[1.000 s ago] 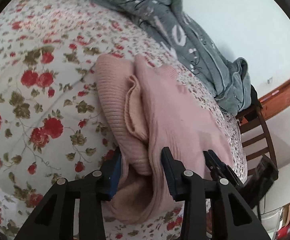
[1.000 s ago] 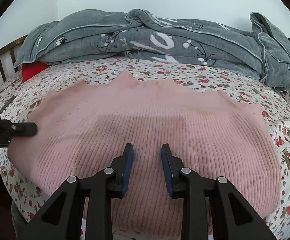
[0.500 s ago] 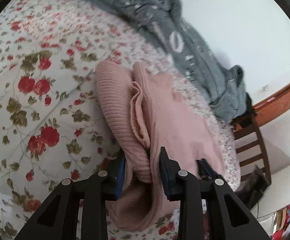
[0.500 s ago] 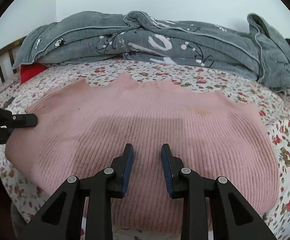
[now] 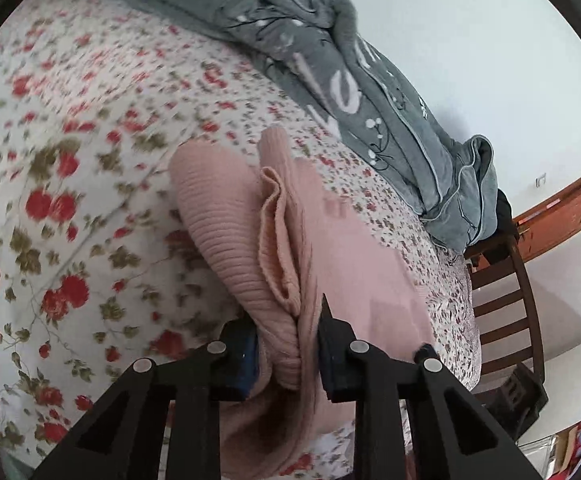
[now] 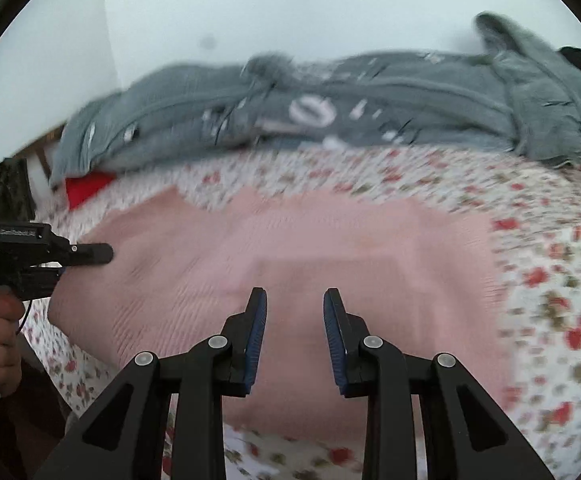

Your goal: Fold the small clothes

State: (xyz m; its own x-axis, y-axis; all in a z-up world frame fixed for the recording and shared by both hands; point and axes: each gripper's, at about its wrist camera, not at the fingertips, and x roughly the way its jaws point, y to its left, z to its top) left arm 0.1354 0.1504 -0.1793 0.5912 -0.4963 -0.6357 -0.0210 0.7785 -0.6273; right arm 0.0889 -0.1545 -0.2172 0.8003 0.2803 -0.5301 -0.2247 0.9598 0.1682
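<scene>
A pink ribbed knit sweater (image 6: 298, 248) lies folded flat on the floral bed sheet (image 6: 550, 280). In the left wrist view its layered left edge (image 5: 250, 248) runs between the fingers of my left gripper (image 5: 288, 344), which is shut on that edge. The left gripper also shows at the left of the right wrist view (image 6: 86, 254), at the sweater's side. My right gripper (image 6: 295, 320) is open and empty, hovering over the sweater's near middle.
A grey quilt (image 6: 330, 108) is heaped along the far side of the bed against a white wall, with a red item (image 6: 88, 184) below its left end. A wooden chair (image 5: 502, 300) stands beyond the bed edge in the left wrist view.
My left gripper has closed on the sweater's edge and lifted it slightly. My right gripper has stayed open and drawn back and up from the sweater.
</scene>
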